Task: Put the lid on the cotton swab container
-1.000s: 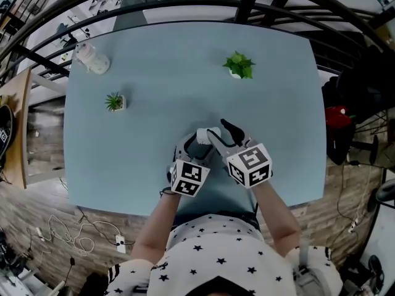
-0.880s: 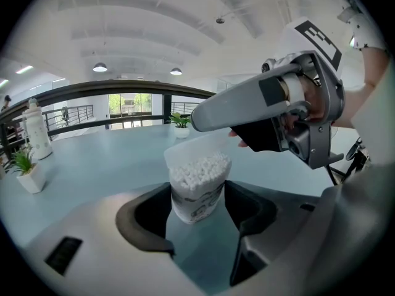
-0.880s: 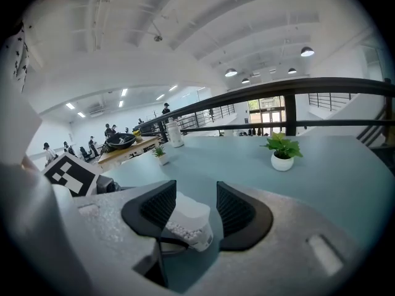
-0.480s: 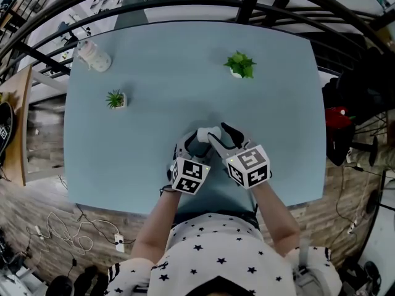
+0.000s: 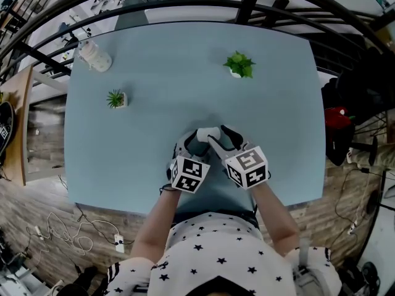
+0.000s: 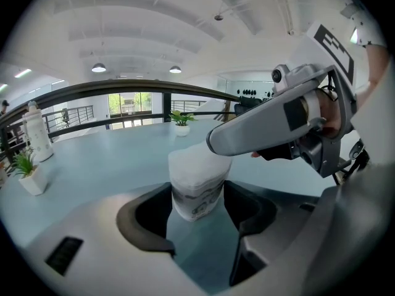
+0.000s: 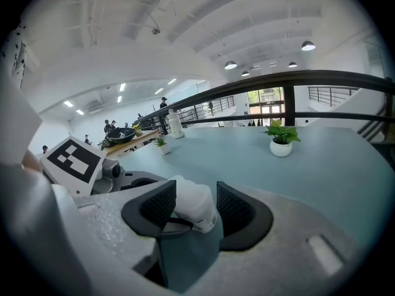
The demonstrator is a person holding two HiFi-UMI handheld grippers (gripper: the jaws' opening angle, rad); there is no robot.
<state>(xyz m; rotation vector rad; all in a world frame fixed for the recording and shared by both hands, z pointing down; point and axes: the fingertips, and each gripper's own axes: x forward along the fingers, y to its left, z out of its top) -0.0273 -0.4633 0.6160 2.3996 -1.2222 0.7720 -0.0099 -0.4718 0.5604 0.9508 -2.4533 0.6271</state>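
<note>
Seating the lid (image 6: pixel 199 162): left gripper (image 6: pixel 197 196) jaws clamp the cotton swab container (image 6: pixel 196 205); right gripper (image 7: pixel 196 199) jaws pinch the lid. Next, probably: press down squarely, then release.

Container (image 6: pixel 196 193) sits at table (image 5: pixel 173 73) centre, toward the near edge, between the jaws of the left gripper (image 5: pixel 191 142), which touch it on both sides. Lid (image 6: pixel 199 160) is on top of the container, between the jaws of the right gripper (image 5: pixel 221 137), which comes in from the right and lies just beside the left gripper. Bottle (image 5: pixel 94 57) lies at the far left corner, small plant (image 5: pixel 115 99) is a bit nearer along the left side, and big plant (image 5: pixel 239 65) is far and right of centre, all three well apart from the grippers.
</note>
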